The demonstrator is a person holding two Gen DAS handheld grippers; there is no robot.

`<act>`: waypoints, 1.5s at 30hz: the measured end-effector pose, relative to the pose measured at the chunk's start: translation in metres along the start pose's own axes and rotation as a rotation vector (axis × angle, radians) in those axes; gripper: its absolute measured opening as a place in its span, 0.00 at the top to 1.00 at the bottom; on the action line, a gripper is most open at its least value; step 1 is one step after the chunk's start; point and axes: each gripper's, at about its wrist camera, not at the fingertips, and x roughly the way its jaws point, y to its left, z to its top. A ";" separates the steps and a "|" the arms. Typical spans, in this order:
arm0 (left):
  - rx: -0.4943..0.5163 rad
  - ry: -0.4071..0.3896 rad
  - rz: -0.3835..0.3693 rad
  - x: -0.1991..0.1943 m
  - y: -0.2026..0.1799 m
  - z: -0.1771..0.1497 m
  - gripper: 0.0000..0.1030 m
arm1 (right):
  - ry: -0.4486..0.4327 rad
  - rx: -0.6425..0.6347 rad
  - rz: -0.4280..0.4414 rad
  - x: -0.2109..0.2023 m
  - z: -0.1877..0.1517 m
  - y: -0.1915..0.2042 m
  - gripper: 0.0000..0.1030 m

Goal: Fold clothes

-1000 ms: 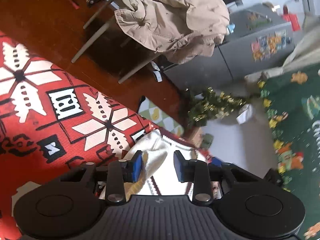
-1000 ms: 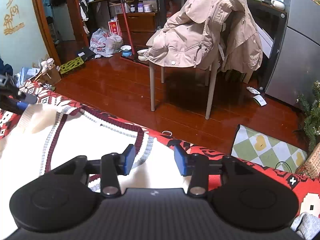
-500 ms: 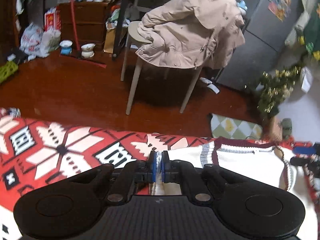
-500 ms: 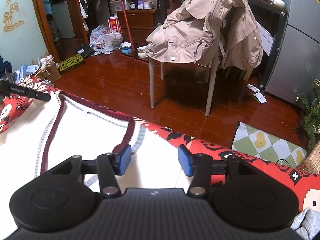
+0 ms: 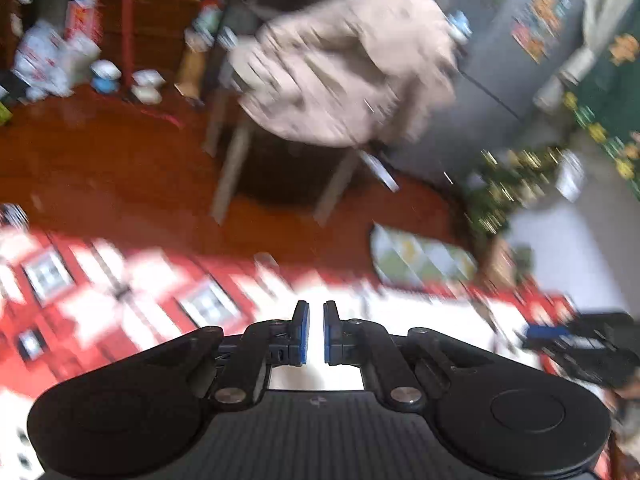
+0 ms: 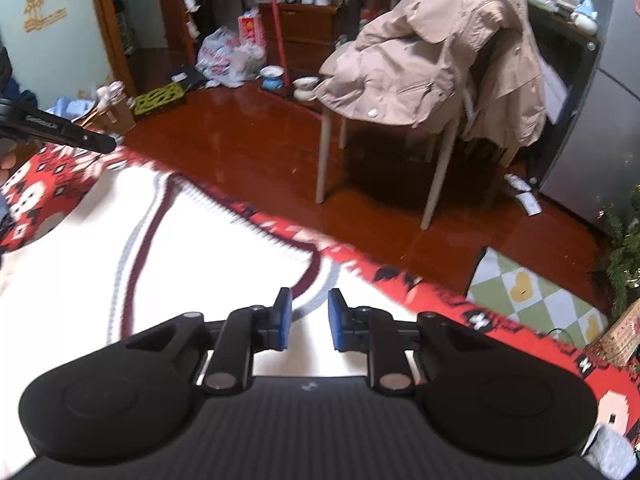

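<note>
A cream knit sweater (image 6: 200, 272) with maroon and grey stripes lies spread on a red patterned blanket (image 6: 440, 304). My right gripper (image 6: 309, 316) hovers over its striped edge, open, the pads a hand's width apart with nothing pinched. My left gripper (image 5: 316, 330) shows only a narrow slit filled with white knit, so it appears shut on the sweater (image 5: 400, 312). That view is badly blurred. From the right wrist, the left gripper (image 6: 60, 132) is at the sweater's far left corner. In the left wrist view the right gripper (image 5: 580, 344) is at the right edge.
Beyond the blanket's edge is a red-brown floor with a chair draped in a beige coat (image 6: 432, 52). A grey fridge (image 6: 592, 140), a checkered mat (image 6: 528, 292) and a small tinsel tree (image 6: 624, 248) stand right. Bags and bowls clutter the back.
My left gripper shut on the sweater, swung round and is still moving fast; its slit is slightly wider now. My right gripper's pads have narrowed. The sweater has spread flatter.
</note>
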 end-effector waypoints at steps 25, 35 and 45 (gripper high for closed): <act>0.031 0.040 0.014 0.058 -0.008 0.025 0.92 | -0.023 0.069 0.014 0.050 0.020 -0.059 0.74; 0.026 0.054 0.017 0.058 -0.004 0.020 0.88 | 0.004 -0.094 0.016 0.059 0.012 -0.028 0.92; 0.036 0.035 0.069 0.066 -0.005 0.022 0.88 | -0.061 -0.090 -0.109 0.063 0.009 -0.023 0.95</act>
